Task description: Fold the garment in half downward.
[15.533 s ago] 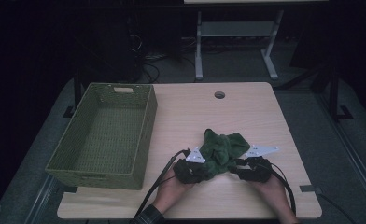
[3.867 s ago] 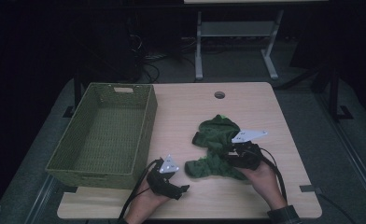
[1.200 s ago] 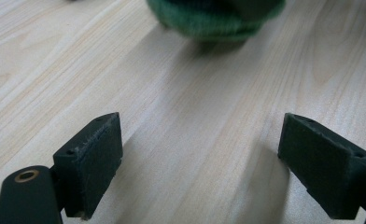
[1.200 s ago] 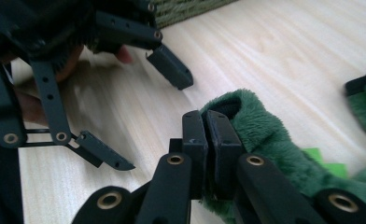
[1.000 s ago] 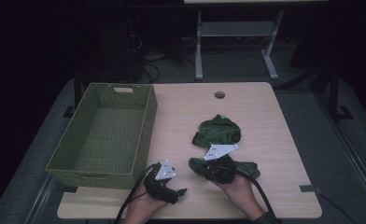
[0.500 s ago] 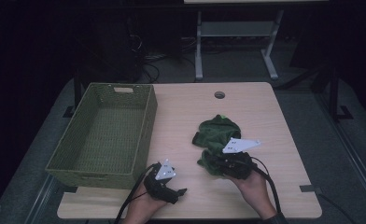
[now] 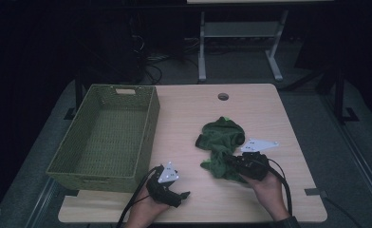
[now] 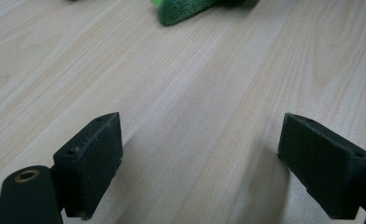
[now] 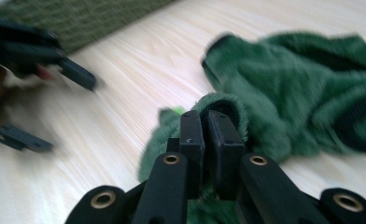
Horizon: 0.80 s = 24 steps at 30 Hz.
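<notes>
In the left gripper view, the left tool [image 8: 197, 170] was seen low over the table [image 8: 204, 93], its two black jaws set wide apart with bare wood grain between them and nothing held. Each jaw was shown with a flat dark pad, and a brass-coloured rivet was visible at the lower left. At the top edge, a corner of a green fleece garment [image 8: 186, 10] lay on the table, well apart from the jaws.

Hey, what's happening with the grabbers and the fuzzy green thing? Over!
Right gripper shut on green fleece garment. Left gripper open over bare table, holding nothing. Green basket at left, nothing blocking.
</notes>
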Motion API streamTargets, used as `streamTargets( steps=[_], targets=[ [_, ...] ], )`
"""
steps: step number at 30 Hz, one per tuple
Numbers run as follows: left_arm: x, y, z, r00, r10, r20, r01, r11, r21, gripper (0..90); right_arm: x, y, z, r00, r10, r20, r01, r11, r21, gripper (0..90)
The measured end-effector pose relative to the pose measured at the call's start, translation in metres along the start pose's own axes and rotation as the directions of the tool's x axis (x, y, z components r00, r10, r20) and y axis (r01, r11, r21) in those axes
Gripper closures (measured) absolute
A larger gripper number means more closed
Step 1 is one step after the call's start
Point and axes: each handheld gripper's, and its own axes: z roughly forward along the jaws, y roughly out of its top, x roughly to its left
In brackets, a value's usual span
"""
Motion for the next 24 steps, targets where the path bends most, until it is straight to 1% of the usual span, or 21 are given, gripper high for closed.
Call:
streamTargets(
  steps=[2,5,9,15,16,17,20,24],
  targets=[
    [0.000,0.000,0.000,1.0000,0.007,-0.001,-0.007,1.0000,0.004,13.1,-0.004,-0.006,0.003,0.9996,0.001,0.029,-0.001,1.000,0.023,83.4],
    [0.001,0.000,0.000,1.0000,0.008,-0.001,-0.008,0.9999,0.007,13.1,-0.012,-0.013,0.005,0.9967,0.022,0.078,-0.026,0.998,0.057,81.7],
    [0.001,0.000,-0.001,1.0000,0.010,0.000,-0.010,0.9999,0.008,13.1,-0.024,-0.021,0.002,0.9912,0.037,0.127,-0.047,0.996,0.078,78.3],
    [0.001,0.000,0.000,0.9999,0.010,0.000,-0.010,0.9999,0.008,13.1,-0.034,-0.028,-0.015,0.9870,0.050,0.153,-0.060,0.996,0.063,76.1],
    [0.001,0.000,0.000,1.0000,0.010,0.000,-0.010,0.9999,0.008,13.1,-0.036,-0.032,-0.023,0.9845,0.058,0.165,-0.067,0.996,0.051,75.3],
    [0.001,0.000,-0.001,1.0000,0.010,0.000,-0.010,0.9999,0.008,13.1,-0.036,-0.032,-0.023,0.9845,0.058,0.165,-0.067,0.996,0.051,75.3],
    [0.001,0.000,-0.001,1.0000,0.008,0.000,-0.008,0.9999,0.009,13.1,-0.043,-0.040,-0.035,0.9812,0.063,0.182,-0.071,0.997,0.038,73.3],
    [0.001,0.000,-0.001,1.0000,0.010,0.000,-0.010,0.9999,0.008,13.1,-0.048,-0.052,-0.051,0.9774,0.080,0.196,-0.087,0.996,0.026,70.9]
  ],
)
